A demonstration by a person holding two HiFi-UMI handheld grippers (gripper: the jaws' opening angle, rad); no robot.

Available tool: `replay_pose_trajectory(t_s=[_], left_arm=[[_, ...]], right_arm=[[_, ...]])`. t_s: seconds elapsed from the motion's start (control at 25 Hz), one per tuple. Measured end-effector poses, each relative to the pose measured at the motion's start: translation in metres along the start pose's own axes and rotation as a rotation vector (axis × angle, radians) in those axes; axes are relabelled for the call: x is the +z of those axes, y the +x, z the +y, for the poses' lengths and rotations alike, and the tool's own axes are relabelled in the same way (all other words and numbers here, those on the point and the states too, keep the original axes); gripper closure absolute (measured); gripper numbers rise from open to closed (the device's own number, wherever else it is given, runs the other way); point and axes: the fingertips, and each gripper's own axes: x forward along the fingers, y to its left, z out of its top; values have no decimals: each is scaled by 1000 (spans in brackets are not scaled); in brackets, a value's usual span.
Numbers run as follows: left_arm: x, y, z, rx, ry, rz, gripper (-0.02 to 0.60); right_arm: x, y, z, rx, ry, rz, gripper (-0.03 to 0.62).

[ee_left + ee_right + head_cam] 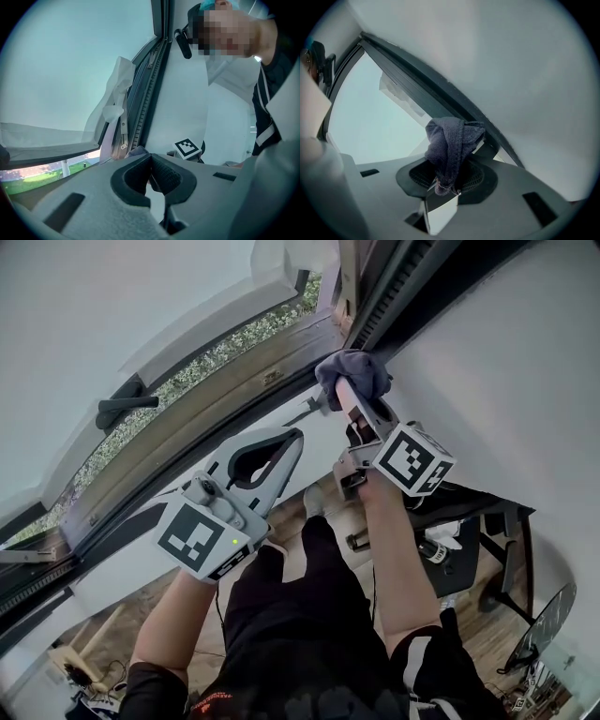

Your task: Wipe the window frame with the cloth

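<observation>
Left gripper [292, 439] was nearest, jaws closed on each other with nothing between them, held idle below the sill. Right gripper [343, 397] was raised further out, jaws clamped on a bunched dark cloth [354, 371]. The wad stuck out past the tips, up at the corner of the dark window frame [373, 306]; contact looked likely but unconfirmed. To wipe well, probably press the wad flat onto the rail, drag along its length and hold the grip firm so the cloth doesn't pull loose. Past the frame, the open sash [112, 324] and greenery [202, 367].
</observation>
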Motion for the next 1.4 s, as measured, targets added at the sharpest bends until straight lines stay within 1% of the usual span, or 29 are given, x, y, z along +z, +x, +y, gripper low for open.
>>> replay_pose_trajectory(t_s=[0.28, 0.4, 1.12, 1.4], left_arm=[[-7, 2, 2, 4, -11, 6, 561], [-10, 3, 2, 7, -16, 11, 561], [-22, -6, 2, 29, -36, 21, 561], [-19, -20, 0, 49, -34, 21, 561]], right_arm=[[-15, 2, -14, 7, 81, 23, 480], [-18, 3, -18, 7, 97, 29, 480], [-26, 0, -24, 11, 117, 39, 480], [-21, -6, -12, 21, 81, 45, 480]])
